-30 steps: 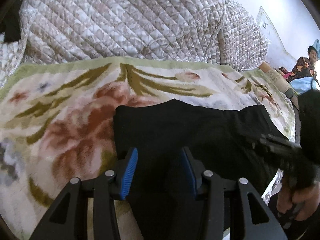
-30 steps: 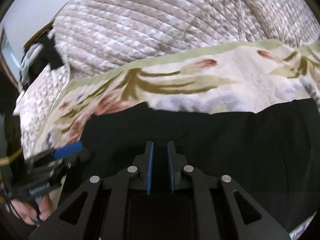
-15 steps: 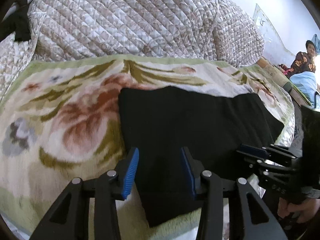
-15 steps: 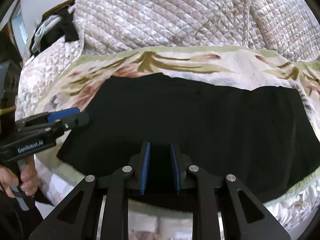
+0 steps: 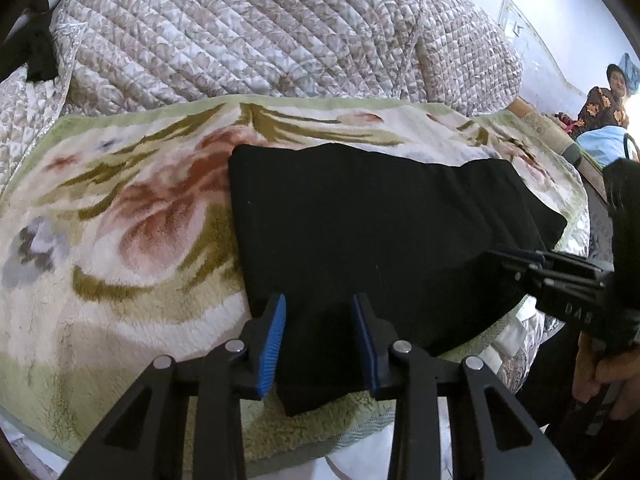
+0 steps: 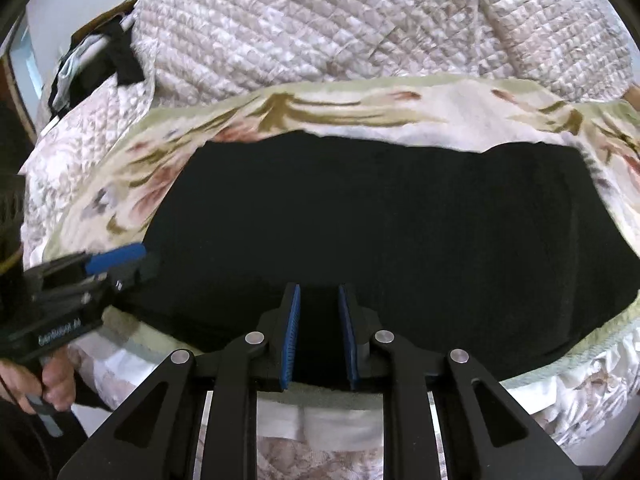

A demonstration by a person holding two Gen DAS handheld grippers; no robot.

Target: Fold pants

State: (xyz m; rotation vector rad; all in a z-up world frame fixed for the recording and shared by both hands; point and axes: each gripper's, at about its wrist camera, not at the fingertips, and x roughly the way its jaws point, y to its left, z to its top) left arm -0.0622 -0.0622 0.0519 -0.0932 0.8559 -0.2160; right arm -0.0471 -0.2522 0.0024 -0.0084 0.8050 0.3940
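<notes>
I count one pair of black pants [image 5: 376,236], folded into a flat, roughly rectangular slab of matte, soft-looking fabric, lying on one plush floral blanket [image 5: 120,216] whose pile is fuzzy and patterned in pink, olive and cream with a pale green border. Behind it rises one quilted bedspread [image 5: 248,36], stitched in small diamonds with a faded brown leaf print and heaped into a rounded mound. I have two grippers, each with two black plastic fingers faced with ribbed blue pads. My left gripper [image 5: 320,340] sits over the near left corner of the pants with its fingers spread wide and nothing between them; the cloth lies below, not pinched. My right gripper [image 6: 319,334] hangs at the near edge of the pants with a moderate gap between the pads, and it too holds nothing. From the right wrist view the pants spread as a broad dark band across the blanket, its far edge slightly wavy, and the left gripper shows at the left side by the garment's end. One dark piece of cloth [image 6: 124,60] lies at the far left on the quilt. One person in a floral top [image 5: 604,108] stands at the far right
</notes>
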